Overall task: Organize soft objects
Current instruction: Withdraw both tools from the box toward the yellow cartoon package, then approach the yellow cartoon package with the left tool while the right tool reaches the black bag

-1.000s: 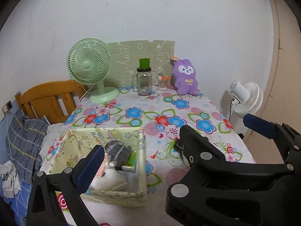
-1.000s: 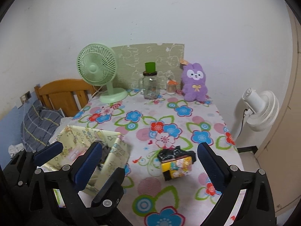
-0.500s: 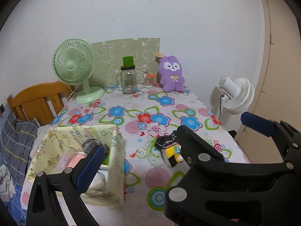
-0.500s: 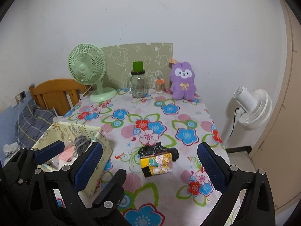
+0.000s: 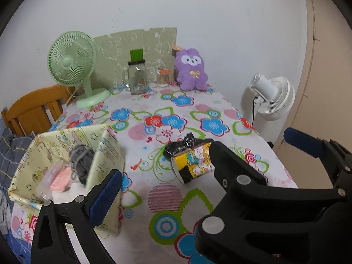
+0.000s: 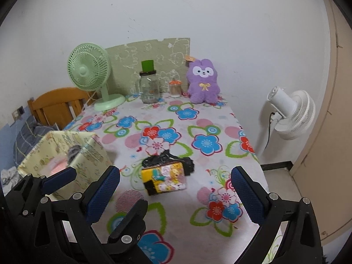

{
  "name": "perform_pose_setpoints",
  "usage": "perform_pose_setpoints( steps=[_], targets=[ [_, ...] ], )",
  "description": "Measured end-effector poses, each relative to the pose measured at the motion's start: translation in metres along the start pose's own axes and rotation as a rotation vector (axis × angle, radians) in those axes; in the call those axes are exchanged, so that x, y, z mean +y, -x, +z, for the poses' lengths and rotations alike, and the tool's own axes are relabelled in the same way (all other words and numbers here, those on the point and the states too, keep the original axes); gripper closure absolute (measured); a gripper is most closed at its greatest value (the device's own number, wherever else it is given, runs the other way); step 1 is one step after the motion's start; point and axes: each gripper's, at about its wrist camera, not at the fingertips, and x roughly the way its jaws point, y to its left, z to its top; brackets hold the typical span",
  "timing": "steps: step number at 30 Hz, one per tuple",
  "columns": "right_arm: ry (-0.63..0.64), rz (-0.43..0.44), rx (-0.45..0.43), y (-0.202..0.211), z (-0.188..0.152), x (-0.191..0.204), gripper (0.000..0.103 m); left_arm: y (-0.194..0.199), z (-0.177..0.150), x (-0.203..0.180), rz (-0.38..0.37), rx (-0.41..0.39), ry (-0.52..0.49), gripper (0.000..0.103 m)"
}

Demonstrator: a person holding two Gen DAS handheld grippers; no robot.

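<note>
I have both tools over the near edge of the table (image 6: 220,114), which is covered in a flowered cloth. My right tool (image 6: 175,194) is spread wide with nothing between its blue pads. My left tool (image 5: 198,169) is also released and empty; in its own view the right tool's black body cuts across between its fingers.

The yellow cartoon-print pouch (image 6: 164,177) lies flat on the table in front of my right tool, apart from both tools. Its long axis runs roughly left to right across my right view, slightly tilted, with the black end at the lower left. A crumpled black bag (image 6: 168,160) is bunched along its far side, touching it.

To the left, near the table's edge, sits the pale yellow fabric box (image 5: 105,151), open at the top. Inside I can see a grey knitted item (image 5: 80,157) and something pink (image 5: 60,179).

At the far end a purple plush rabbit (image 6: 203,81) stands upright against the wall, beside a glass jar (image 6: 149,87) and a green desk fan (image 6: 90,70).
</note>
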Motion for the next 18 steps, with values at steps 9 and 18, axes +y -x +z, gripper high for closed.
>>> perform_pose_setpoints(
  steps=[9, 18],
  targets=[
    [-0.016, -0.004, 0.034, -0.021, -0.009, -0.016, 0.001, -0.022, -0.005, -0.012, -0.005, 0.029, -0.017, 0.0],
    [-0.06, -0.011, 0.079, -0.046, -0.012, -0.037, 0.001, -0.05, -0.001, -0.024, -0.001, 0.061, -0.029, 0.0]
  ],
)
